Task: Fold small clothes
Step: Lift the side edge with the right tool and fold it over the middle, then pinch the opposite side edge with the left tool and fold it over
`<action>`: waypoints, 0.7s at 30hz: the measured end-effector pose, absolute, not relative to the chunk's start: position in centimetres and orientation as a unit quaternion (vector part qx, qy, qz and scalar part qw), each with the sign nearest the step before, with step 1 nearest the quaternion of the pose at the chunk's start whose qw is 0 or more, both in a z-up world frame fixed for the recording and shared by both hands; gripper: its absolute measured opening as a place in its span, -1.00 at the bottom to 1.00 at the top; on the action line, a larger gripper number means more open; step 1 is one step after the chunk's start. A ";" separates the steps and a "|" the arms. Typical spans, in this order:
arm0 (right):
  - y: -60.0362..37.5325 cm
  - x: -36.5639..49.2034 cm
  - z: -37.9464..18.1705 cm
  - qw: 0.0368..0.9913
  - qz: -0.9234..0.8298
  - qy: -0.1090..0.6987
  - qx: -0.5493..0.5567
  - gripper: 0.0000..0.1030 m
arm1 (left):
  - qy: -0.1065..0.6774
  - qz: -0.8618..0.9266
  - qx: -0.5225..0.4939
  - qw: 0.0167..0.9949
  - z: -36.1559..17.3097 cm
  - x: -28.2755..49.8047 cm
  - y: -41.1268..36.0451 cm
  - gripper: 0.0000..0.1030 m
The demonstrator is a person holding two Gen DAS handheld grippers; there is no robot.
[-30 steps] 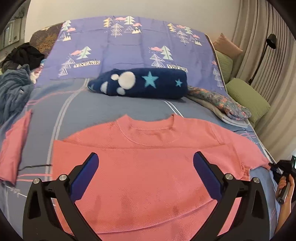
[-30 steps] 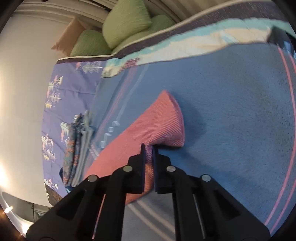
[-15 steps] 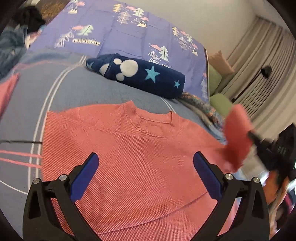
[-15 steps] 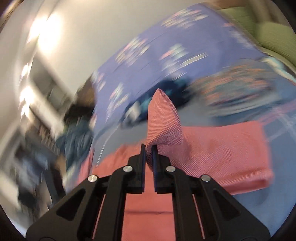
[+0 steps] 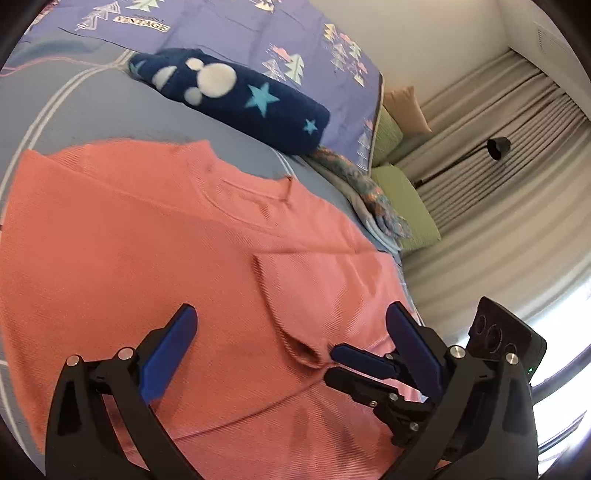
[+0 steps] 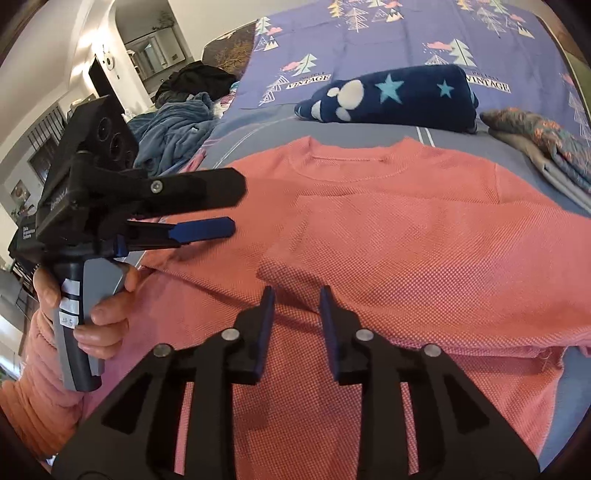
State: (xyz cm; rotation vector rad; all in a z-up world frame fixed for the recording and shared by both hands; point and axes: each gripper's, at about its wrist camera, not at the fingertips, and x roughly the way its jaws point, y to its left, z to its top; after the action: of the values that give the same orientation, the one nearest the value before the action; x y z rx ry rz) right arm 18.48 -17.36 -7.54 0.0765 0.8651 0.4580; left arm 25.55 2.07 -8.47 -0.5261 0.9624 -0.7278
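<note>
across the bed lies a coral waffle-knit sweater (image 6: pixel 388 229), sleeve folded flat. right gripper (image 6: pixel 295 295) has just been opening, nothing between its blue pads; left gripper (image 5: pixel 291 321) gapes wide, empty.

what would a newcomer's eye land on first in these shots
The salmon-pink sweater spread flat across the blue-grey bedsheet fills both views, its right sleeve folded in over the chest. Behind its collar lies a navy fleece roll with stars and white paw prints, in front of a purple tree-print pillowcase. Up close, the right gripper hovers over the sleeve's cuff with its fingers apart and nothing between them, beside the wide-open left gripper.
</note>
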 end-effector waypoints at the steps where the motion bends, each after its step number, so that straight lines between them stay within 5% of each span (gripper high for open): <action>1: -17.2 18.8 -7.4 0.883 0.218 0.415 0.030 -0.50 | 0.449 -0.348 -0.248 0.784 -8.5 25.5 1.6 0.97; 3: -17.1 18.6 -7.4 0.882 0.217 0.417 0.026 -0.50 | 0.453 -0.358 -0.249 0.778 -8.6 25.3 1.0 0.88; 6: -17.4 18.0 -7.5 0.881 0.219 0.418 0.028 -0.45 | 0.466 -0.361 -0.232 0.774 -8.9 25.3 -0.3 0.43; 11: -19.5 16.2 -7.0 0.892 0.196 0.406 0.023 -0.24 | 0.477 -0.341 -0.198 0.785 -9.4 25.9 -2.5 0.15; 12: -20.3 15.9 -6.9 0.895 0.188 0.403 0.027 -0.22 | 0.478 -0.338 -0.194 0.787 -9.4 25.9 -2.8 -0.22; 13: -21.1 15.6 -6.8 0.899 0.178 0.400 0.032 -0.18 | 0.482 -0.338 -0.192 0.785 -9.6 26.2 -3.2 -0.86; 21: -30.0 14.3 -6.9 0.917 -0.008 0.394 0.060 0.16 | 0.384 -0.332 -0.226 0.831 -4.5 24.6 -0.1 -0.95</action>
State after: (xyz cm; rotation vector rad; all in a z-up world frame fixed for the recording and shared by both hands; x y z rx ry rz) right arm 14.34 -30.04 -6.87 0.1242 0.8101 -0.0175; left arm 24.60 -0.06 -4.46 -0.4795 0.8150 -0.7046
